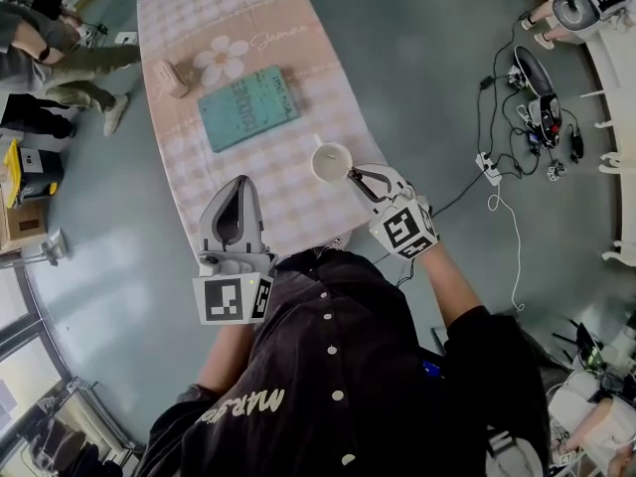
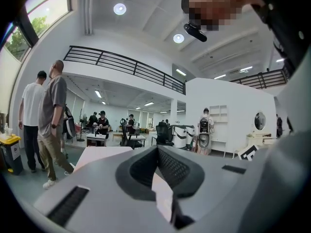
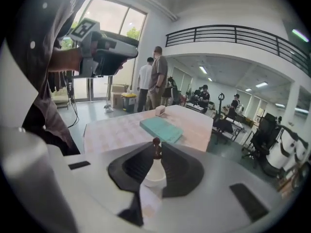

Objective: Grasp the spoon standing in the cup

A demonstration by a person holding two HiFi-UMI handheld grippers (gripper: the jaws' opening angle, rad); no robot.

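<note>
A white cup [image 1: 331, 162] stands near the right edge of the pink checked table [image 1: 278, 212]. My right gripper [image 1: 351, 174] hangs at the cup's right rim. In the right gripper view its jaws [image 3: 156, 150] stand narrow, and the dark knobbed spoon handle [image 3: 156, 144] is pinched between the tips. Below the handle the cup [image 3: 154, 174] shows between the jaws. My left gripper [image 1: 241, 180] hovers over the table's near left part, its jaws together and empty. Its tips [image 2: 158, 149] meet, with only pink cloth showing behind them.
A teal book [image 1: 246, 106] lies mid-table beyond the cup. Near the far left edge sits a small pink object [image 1: 171, 78]. People stand off the table's far left [image 1: 60, 63]. Cables and a power strip [image 1: 489, 167] lie on the floor to the right.
</note>
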